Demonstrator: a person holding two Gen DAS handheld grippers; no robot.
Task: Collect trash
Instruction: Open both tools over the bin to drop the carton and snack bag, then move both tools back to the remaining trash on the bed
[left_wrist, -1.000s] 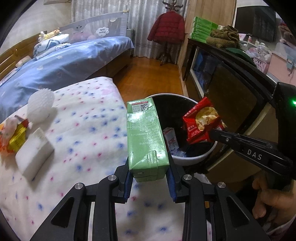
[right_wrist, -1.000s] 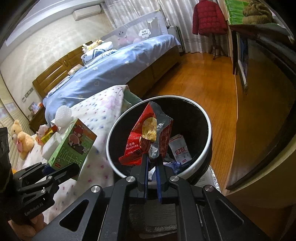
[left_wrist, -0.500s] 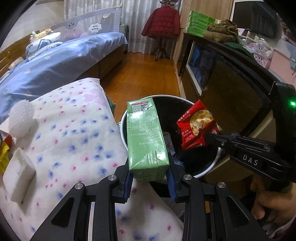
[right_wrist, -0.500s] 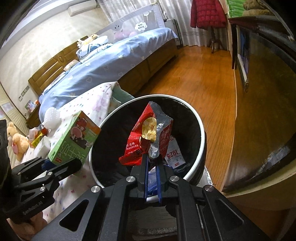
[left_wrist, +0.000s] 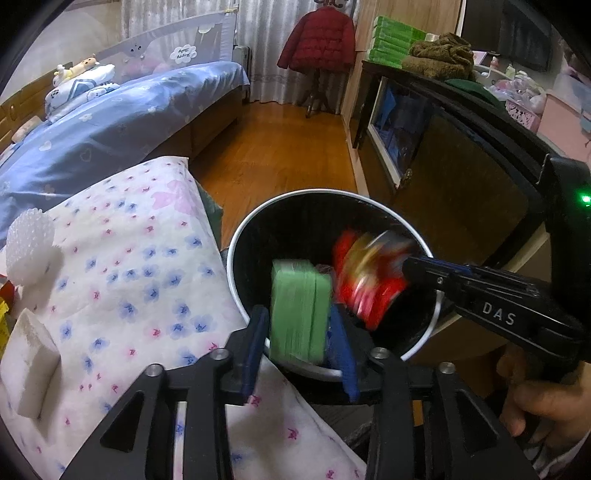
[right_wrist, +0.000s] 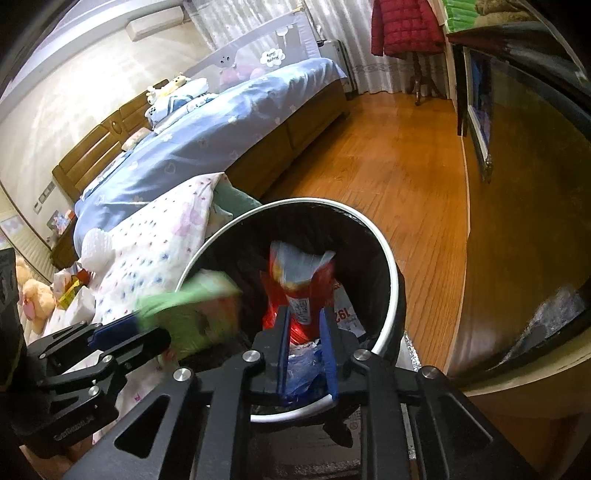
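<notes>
A black trash bin with a white rim (left_wrist: 236, 254) (right_wrist: 388, 273) stands on the floor beside the flowered bedspread. My left gripper (left_wrist: 299, 325) (right_wrist: 122, 328) is open over the bin's near edge; the green carton (left_wrist: 299, 310) (right_wrist: 192, 314) is blurred and dropping out from between its fingers. My right gripper (right_wrist: 304, 328) (left_wrist: 410, 264) is open over the bin; the red snack bag (right_wrist: 299, 280) (left_wrist: 365, 280) is blurred and falling free of it. A red and white wrapper (right_wrist: 341, 314) and blue plastic lie in the bin.
On the flowered bedspread (left_wrist: 129, 266) lie a white foam block (left_wrist: 29, 365), a white foam net (left_wrist: 31, 245) and yellow-red wrappers at the left edge. A dark cabinet (left_wrist: 461, 173) stands right of the bin. Beyond are wood floor and a blue bed.
Both grippers have moved over the bin and opened. The green carton and the red snack bag have left the fingers and are falling into the bin.
</notes>
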